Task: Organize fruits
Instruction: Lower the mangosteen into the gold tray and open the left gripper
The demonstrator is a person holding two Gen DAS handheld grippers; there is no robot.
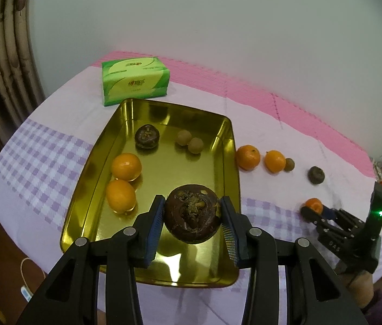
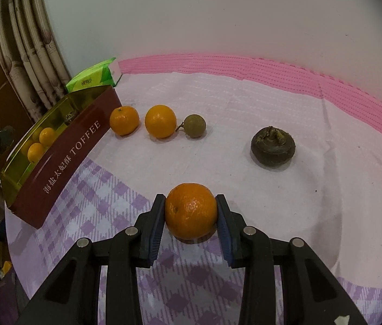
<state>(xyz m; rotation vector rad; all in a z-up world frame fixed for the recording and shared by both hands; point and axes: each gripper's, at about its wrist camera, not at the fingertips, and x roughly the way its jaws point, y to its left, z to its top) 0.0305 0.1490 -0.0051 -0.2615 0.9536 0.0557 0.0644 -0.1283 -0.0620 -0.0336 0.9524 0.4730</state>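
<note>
My left gripper point(image 1: 192, 216) is shut on a dark brown water chestnut point(image 1: 192, 214) and holds it over the near end of the gold tin tray point(image 1: 229, 146). In the tray lie two oranges point(image 1: 126, 166), another dark chestnut point(image 1: 147, 136) and two small tan longans point(image 1: 189, 141). My right gripper point(image 2: 191, 214) is shut on an orange point(image 2: 191, 211) just above the cloth; it also shows in the left wrist view point(image 1: 314, 208). On the cloth lie two oranges point(image 2: 160, 121), a longan point(image 2: 195, 125) and a dark chestnut point(image 2: 273, 146).
A green tissue pack point(image 1: 134, 80) stands behind the tray. The tray's dark red side wall point(image 2: 69, 157) reads TOFFEE. The checked lilac cloth point(image 1: 36, 146) covers the table, with a pink mat point(image 2: 353, 92) along the back wall. A curtain point(image 2: 28, 48) hangs at left.
</note>
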